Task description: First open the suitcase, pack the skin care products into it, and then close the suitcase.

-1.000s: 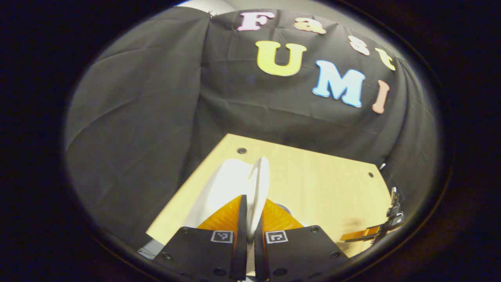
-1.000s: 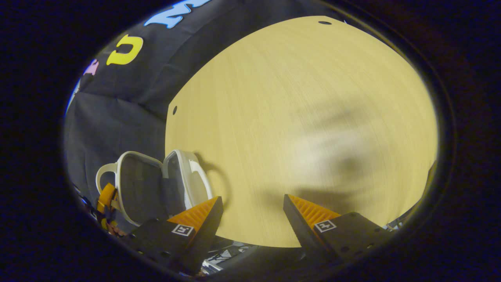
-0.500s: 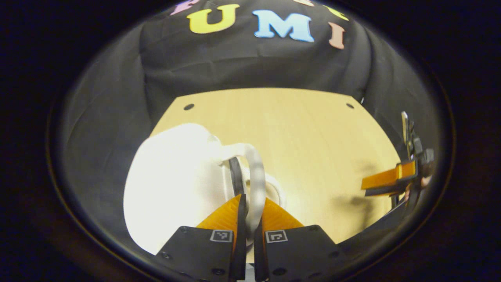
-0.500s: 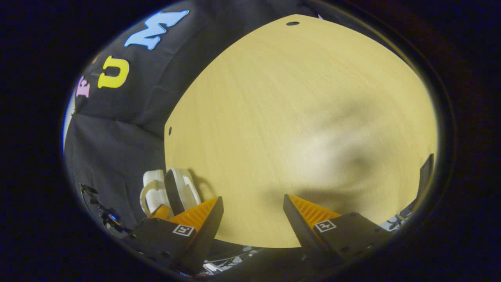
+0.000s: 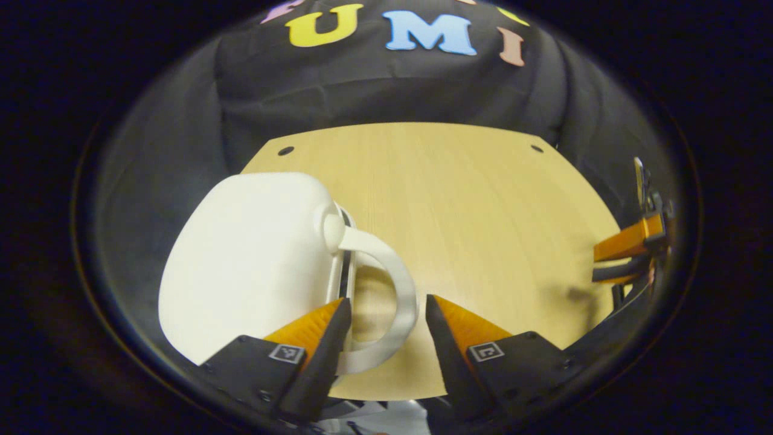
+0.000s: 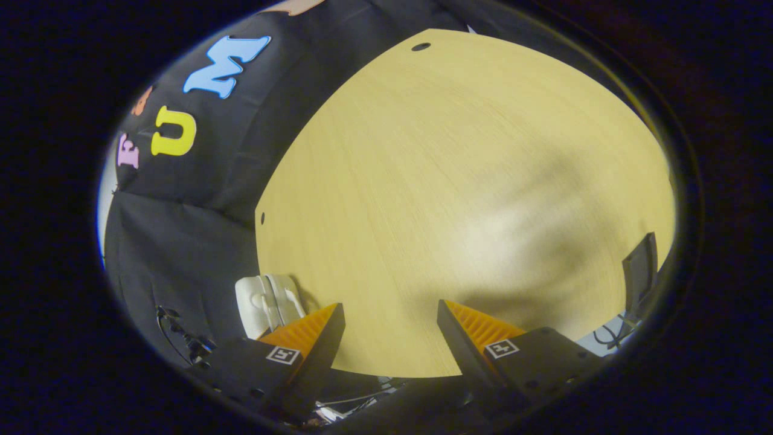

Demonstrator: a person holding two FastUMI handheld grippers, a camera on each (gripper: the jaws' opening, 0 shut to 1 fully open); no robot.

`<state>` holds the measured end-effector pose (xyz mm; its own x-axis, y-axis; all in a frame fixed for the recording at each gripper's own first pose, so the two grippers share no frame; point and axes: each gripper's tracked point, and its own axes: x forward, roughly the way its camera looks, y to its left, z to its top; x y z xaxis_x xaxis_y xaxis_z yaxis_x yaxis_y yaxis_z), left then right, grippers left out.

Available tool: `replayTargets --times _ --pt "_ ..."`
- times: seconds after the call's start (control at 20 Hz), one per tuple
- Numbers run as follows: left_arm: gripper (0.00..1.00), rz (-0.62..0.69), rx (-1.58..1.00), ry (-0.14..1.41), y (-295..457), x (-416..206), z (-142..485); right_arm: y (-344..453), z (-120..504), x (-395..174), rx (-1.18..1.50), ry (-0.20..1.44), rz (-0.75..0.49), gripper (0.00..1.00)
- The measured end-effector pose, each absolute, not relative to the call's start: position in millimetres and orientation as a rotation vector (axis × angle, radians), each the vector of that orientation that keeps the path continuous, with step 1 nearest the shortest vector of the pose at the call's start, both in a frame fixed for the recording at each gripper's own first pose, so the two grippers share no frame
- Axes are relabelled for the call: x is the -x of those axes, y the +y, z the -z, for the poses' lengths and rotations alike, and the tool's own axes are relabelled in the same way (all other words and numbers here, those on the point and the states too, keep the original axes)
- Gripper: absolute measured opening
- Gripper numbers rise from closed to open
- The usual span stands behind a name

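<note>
left gripper (image 5: 384,320) spread wide, fingers apart, right gripper (image 6: 389,326) likewise parted and gripping nothing (also seen at the left gripper view's right edge (image 5: 625,257))

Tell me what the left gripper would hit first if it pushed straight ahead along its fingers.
Probably the suitcase's white handle: it loops between the open fingers of the left gripper, right ahead. Beyond it lies bare table. How near the handle is I cannot tell.

A recording booth: black cloth wall (image 5: 386,90) behind a bare wooden table (image 6: 483,181).
</note>
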<state>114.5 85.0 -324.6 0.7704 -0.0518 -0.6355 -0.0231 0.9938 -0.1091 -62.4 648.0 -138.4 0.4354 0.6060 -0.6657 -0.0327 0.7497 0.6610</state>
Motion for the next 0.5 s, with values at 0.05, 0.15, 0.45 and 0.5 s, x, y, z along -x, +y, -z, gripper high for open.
replayTargets --times 0.05,0.15,0.45,0.5 --pt "0.96 0.002 0.156 0.656 83 -119 305 643 137 63 -0.591 1.033 -0.42 0.95" --pt "0.95 -0.019 0.206 0.565 70 -129 253 620 124 48 -0.477 0.952 -0.41 0.95" --pt "0.94 -0.038 0.097 0.037 25 -157 31 572 -52 -38 -0.211 0.328 -0.441 0.95" --pt "0.93 -0.067 0.105 -0.105 16 -152 -5 566 -87 -45 -0.171 0.198 -0.447 0.94"
